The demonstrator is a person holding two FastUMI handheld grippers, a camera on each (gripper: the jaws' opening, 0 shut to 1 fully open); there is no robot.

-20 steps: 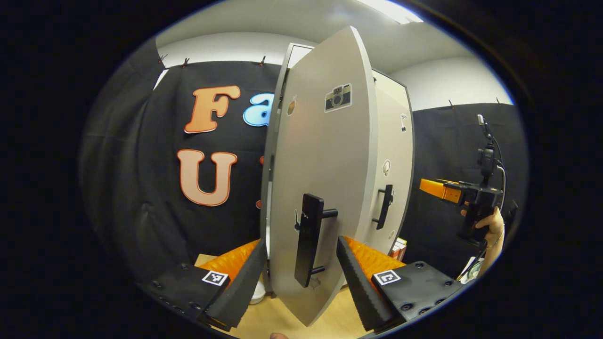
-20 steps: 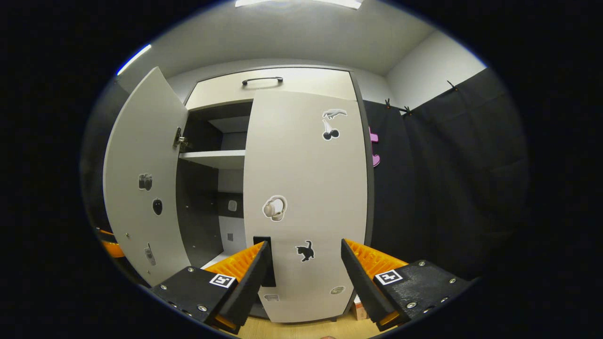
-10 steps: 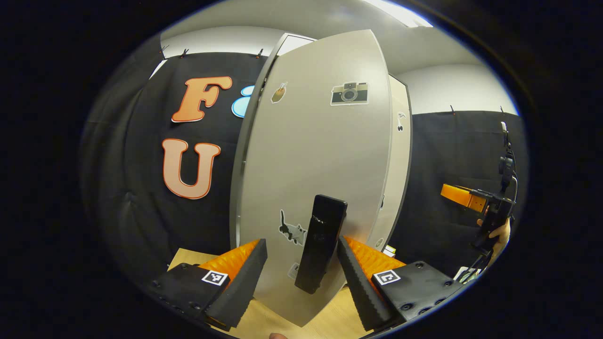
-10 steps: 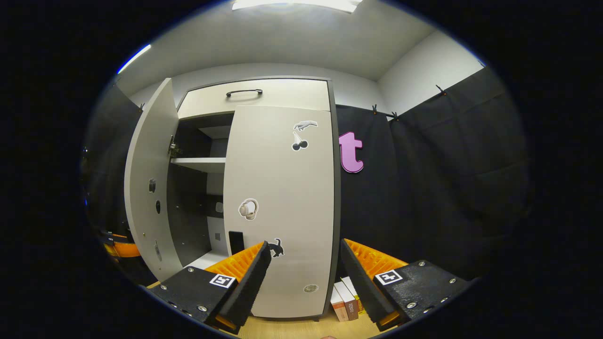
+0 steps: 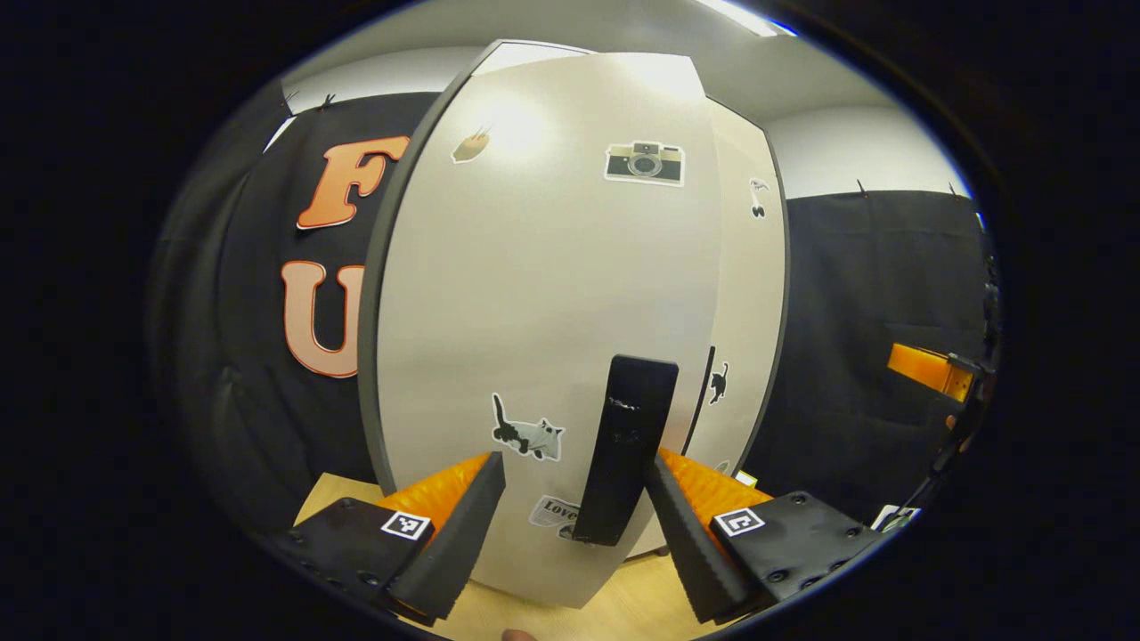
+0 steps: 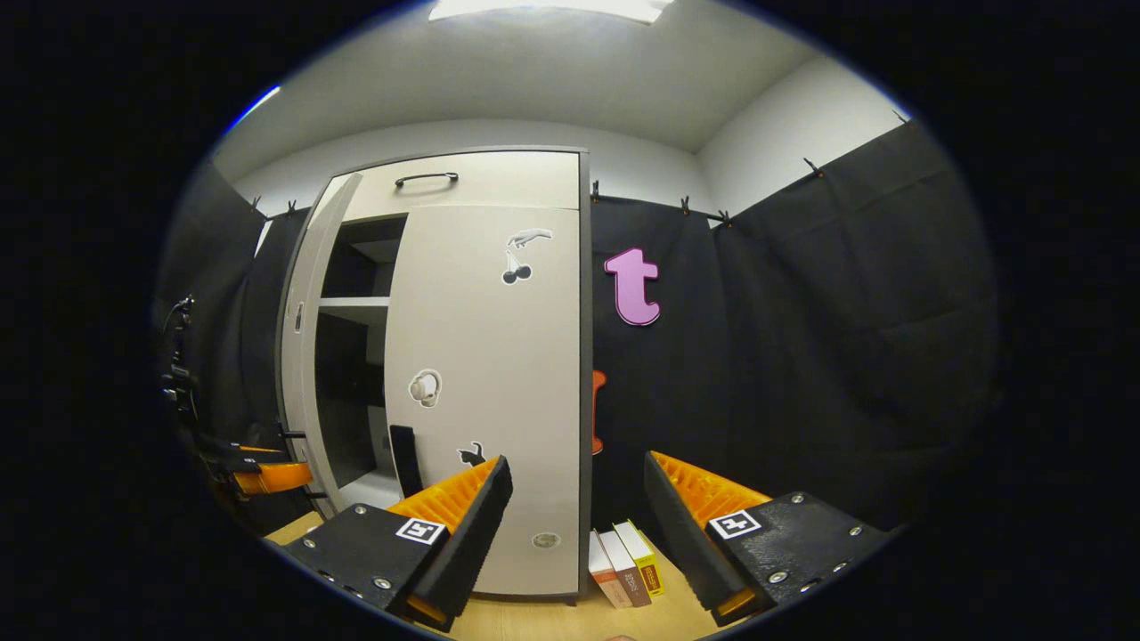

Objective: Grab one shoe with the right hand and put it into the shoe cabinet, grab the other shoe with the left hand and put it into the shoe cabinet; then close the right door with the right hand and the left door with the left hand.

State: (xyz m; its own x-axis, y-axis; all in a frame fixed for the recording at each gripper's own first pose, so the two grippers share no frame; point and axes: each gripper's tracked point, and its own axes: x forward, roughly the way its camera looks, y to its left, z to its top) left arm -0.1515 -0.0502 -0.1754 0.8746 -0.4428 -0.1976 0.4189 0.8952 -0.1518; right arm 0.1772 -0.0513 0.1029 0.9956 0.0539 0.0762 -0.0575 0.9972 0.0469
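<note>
Black cloth hangs behind a pale grey shoe cabinet [image 6: 481, 374] that stands on a light wooden floor [image 6: 552, 619]. Seen from the right gripper view, the cabinet's right door [image 6: 490, 392] lies flat against the front, carrying stickers of a hand with cherries, headphones and a black cat. To the left of that door the left door [image 5: 543, 312] stands partly ajar, with dark shelves showing in the gap. The shoes cannot be made out inside.

On the left door's face are a camera sticker, a cat sticker and a low label with the word "Love". The left gripper [image 5: 574, 499] has its fingers spread wide to either side of this door's black handle [image 5: 623, 450], not pressing it. The right gripper [image 6: 579, 503] is clear of the cabinet, fingers wide, holding nothing. Three books [image 6: 623, 565] stand on the floor just right of the cabinet; their spine writing is too small to read.
</note>
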